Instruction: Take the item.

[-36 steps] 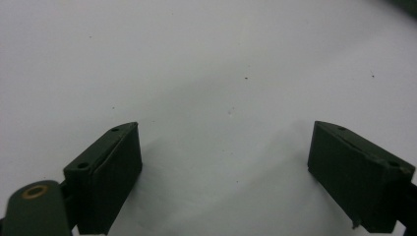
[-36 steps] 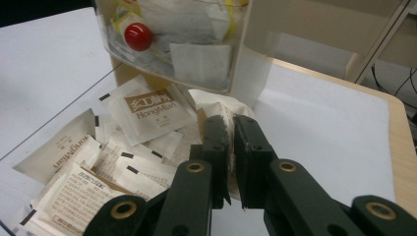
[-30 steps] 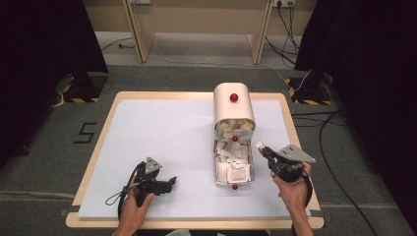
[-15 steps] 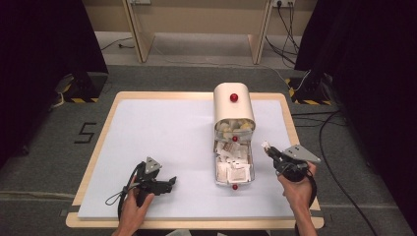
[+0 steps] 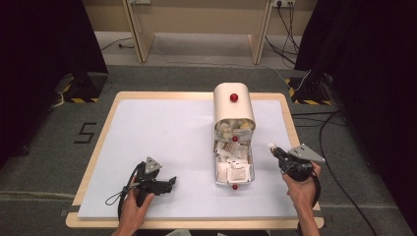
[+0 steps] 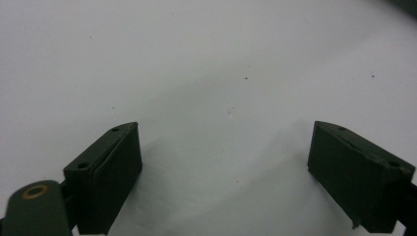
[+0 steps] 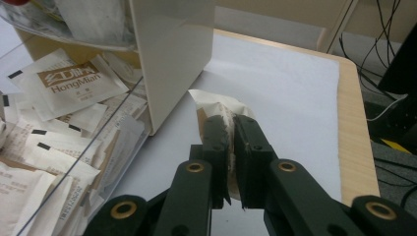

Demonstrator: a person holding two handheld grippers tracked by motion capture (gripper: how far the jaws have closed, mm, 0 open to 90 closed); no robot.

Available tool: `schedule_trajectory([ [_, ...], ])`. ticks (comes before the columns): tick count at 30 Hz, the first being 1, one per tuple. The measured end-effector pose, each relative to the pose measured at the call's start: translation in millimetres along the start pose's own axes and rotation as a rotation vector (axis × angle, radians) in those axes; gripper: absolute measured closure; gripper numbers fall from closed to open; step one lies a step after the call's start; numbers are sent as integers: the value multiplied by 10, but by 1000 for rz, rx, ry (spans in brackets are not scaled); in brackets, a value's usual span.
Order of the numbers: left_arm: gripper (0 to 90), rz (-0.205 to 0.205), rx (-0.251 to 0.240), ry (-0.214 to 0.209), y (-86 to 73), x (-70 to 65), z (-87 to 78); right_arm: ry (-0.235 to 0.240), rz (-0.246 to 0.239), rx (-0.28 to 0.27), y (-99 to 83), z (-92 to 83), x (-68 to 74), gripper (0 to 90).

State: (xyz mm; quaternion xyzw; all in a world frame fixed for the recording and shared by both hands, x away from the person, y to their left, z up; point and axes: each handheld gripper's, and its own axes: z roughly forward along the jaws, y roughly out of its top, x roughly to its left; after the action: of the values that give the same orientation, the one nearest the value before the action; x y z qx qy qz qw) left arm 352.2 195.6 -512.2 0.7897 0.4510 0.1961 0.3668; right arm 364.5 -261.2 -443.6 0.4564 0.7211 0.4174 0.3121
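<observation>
Packet point(image 7: 219, 105): small cream paper sachet, pinched between the two jaws of the right gripper point(image 7: 231, 123), which are pressed together on it with its crumpled top sticking out above them. In the high view the packet point(image 5: 271, 146) shows as a pale scrap at the gripper's tip, above the mat to the right of the box, apart from the box wall.

Right gripper point(image 5: 279, 152): held in the right hand point(image 5: 301, 183) near the table's right edge, jaws pointing up and left toward the box.

Box point(image 5: 234, 109): cream, round-topped, standing at the middle-right of the table, red knob point(image 5: 234, 97) on its lid. Its clear front tray point(image 5: 233, 167) lies open toward the person and is heaped with white and brown sachets point(image 7: 74, 81), some printed "HongMian".

Left gripper point(image 5: 167, 184): held in the left hand point(image 5: 135, 206) at the table's near left, well apart from the box, cable trailing beside it. Jaws spread wide, nothing between them; the left gripper view shows bare mat point(image 6: 221, 73) under them.

Table point(image 5: 103, 128): light wooden rim, covered by the white mat point(image 5: 162, 132).
</observation>
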Motion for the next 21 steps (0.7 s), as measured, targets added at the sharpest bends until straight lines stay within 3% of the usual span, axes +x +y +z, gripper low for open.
schedule_trajectory([
  [21, 121, 0, 0, 0, 0, 0, 0, -31, 17, 24, -89, 44, -103, 845],
])
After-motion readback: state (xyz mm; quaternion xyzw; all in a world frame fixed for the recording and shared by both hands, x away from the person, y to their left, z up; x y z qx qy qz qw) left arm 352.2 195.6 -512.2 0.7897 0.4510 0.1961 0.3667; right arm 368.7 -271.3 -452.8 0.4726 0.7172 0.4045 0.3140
